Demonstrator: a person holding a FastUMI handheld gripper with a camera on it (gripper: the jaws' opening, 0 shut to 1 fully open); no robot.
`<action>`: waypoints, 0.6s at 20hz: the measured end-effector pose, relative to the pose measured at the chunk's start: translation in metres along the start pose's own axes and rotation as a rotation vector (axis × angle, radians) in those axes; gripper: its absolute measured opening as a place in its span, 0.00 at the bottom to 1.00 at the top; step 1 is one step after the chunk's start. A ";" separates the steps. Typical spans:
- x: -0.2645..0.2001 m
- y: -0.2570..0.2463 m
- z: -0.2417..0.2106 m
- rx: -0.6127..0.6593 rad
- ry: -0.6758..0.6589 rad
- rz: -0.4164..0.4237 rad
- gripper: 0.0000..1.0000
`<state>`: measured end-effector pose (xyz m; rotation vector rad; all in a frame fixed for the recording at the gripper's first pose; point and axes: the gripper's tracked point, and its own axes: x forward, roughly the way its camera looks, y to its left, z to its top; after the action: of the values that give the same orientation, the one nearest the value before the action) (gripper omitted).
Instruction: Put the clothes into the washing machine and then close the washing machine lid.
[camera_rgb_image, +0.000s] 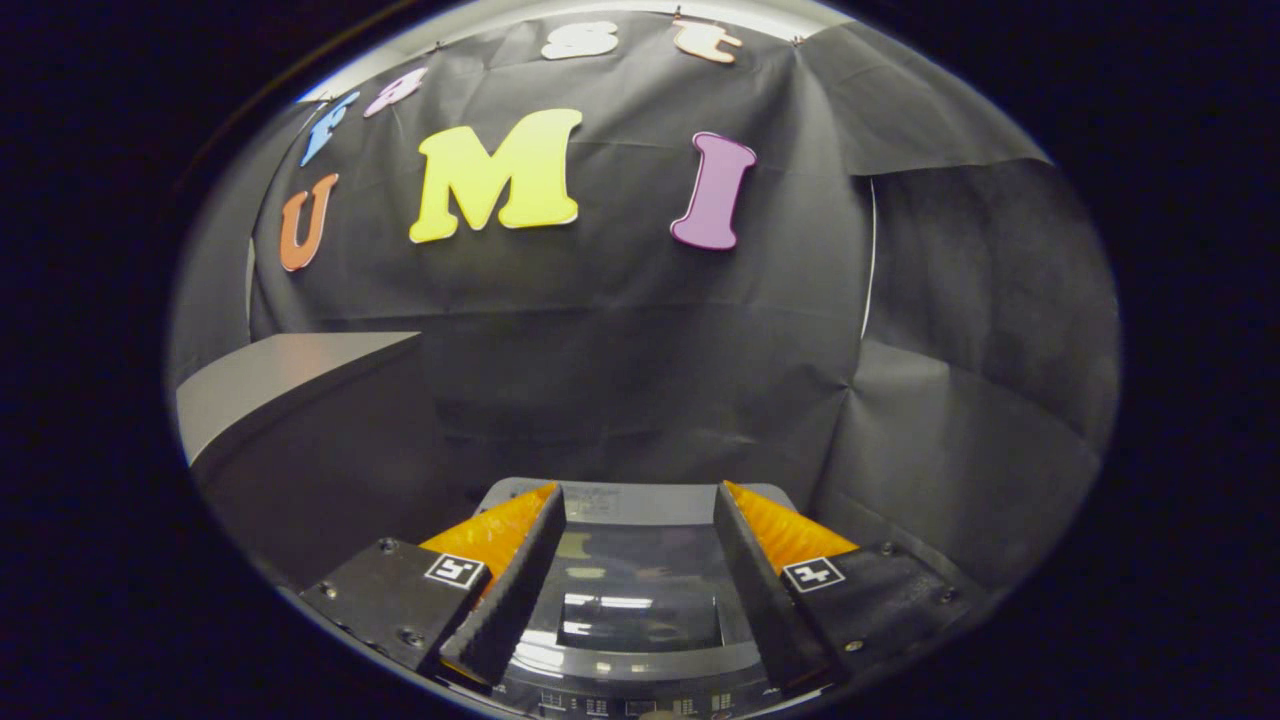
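The washing machine (640, 505) sits below and just ahead of my fingers, seen from above. Its dark glass lid (640, 600) lies flat and shut, reflecting ceiling lights, with the control panel at its near edge. My gripper (638, 500) hovers over the lid with its two orange, black-padded fingers spread wide apart and nothing between them. No clothes can be seen.
A grey box-like cabinet or table (290, 385) stands to the left of the machine, higher than its top. Black cloth walls close in behind and to the right of the machine.
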<state>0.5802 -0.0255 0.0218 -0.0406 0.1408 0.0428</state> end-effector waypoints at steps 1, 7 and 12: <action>-0.003 0.003 -0.001 -0.005 0.001 0.006 0.94; -0.026 0.023 0.002 -0.029 -0.014 0.046 0.94; -0.092 0.041 0.014 -0.030 -0.059 0.075 0.94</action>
<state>0.4889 0.0126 0.0475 -0.0637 0.0828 0.1212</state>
